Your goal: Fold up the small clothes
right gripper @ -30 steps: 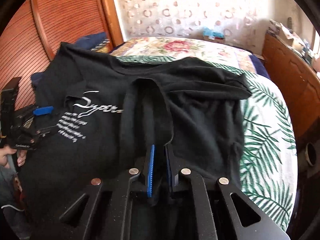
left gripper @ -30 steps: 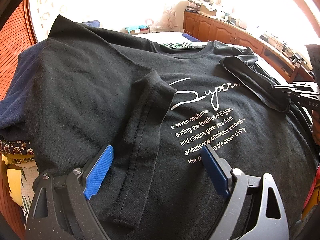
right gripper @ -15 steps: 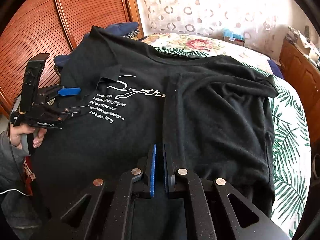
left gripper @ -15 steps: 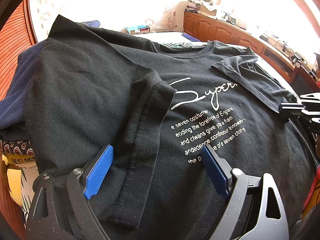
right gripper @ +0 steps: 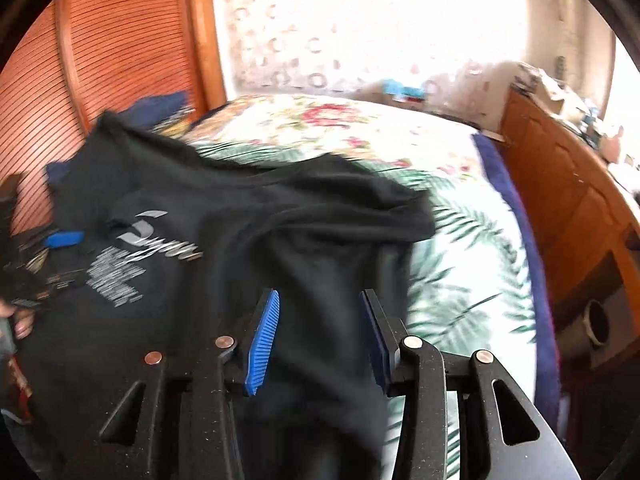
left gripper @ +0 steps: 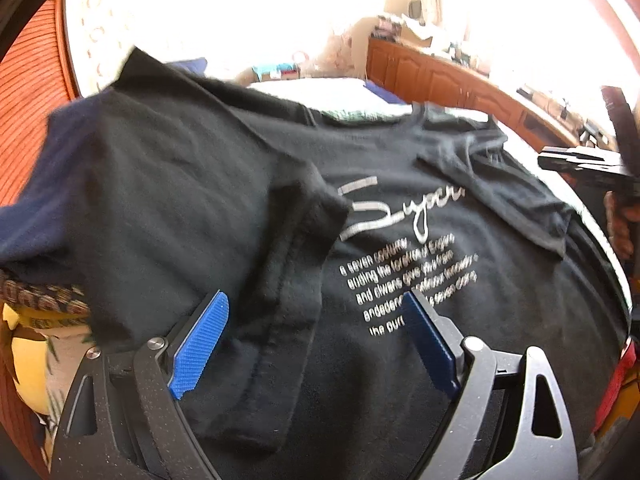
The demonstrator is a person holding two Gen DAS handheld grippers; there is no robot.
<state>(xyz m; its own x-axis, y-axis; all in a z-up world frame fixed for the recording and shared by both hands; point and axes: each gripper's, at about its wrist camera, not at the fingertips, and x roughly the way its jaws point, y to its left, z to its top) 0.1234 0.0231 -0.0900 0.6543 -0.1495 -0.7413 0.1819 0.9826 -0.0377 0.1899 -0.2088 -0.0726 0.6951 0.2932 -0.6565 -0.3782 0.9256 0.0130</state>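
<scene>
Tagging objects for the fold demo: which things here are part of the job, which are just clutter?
Job:
black T-shirt
left gripper, open
right gripper, open

Clutter:
navy garment
bedspread
cabinets
louvred door

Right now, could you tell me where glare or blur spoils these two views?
Left wrist view: the window wall behind the black T-shirt is blown out white and the shirt's print smears. Right wrist view: the shirt and floral bedspread are motion-blurred.
</scene>
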